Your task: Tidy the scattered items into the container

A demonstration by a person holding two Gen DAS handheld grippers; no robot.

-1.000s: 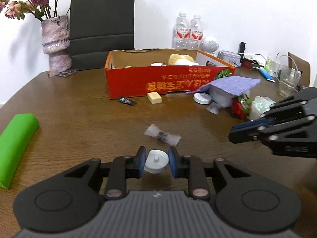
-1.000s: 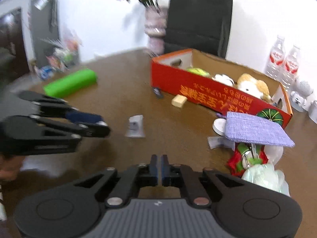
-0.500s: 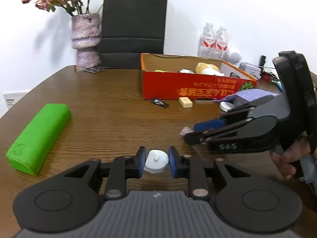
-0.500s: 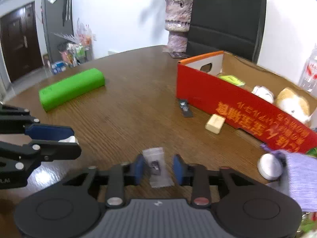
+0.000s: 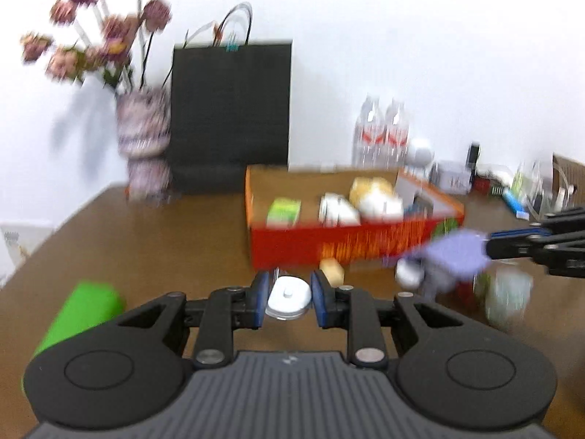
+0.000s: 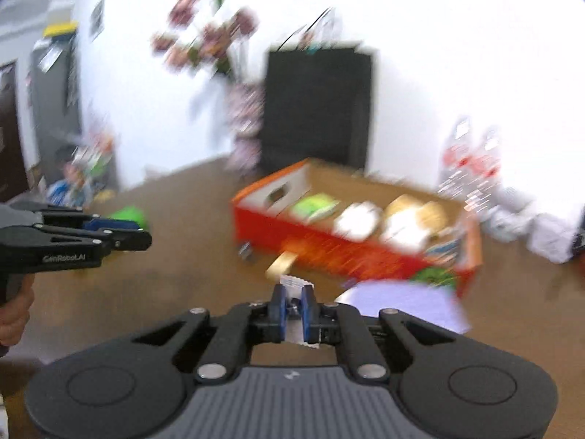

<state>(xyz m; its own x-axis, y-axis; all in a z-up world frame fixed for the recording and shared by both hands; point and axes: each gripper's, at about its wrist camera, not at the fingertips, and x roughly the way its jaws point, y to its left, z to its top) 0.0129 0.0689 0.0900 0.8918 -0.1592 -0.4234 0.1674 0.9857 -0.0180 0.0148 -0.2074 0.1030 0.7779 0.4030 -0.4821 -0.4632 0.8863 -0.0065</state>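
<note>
Left gripper (image 5: 287,298) was clamped on a white round cap (image 5: 288,297); right gripper (image 6: 292,308) had pinched down on a small clear packet (image 6: 297,285), which stuck out past its fingertips. The red cardboard box (image 5: 351,245) lay ahead of both claws, open top up, long axis running across the left claw's line, slanting away rightward from the right claw's. Judged the left claw nearer to square-on, with a tan block (image 5: 332,271) lying between it and the box wall

So the box (image 5: 351,245) sits mid-surface (image 5: 164,241), bag (image 5: 232,109) behind it, vase (image 5: 144,139) left of the bag, bottles (image 5: 380,135) behind-right, and a small block (image 5: 332,271) just in front.
</note>
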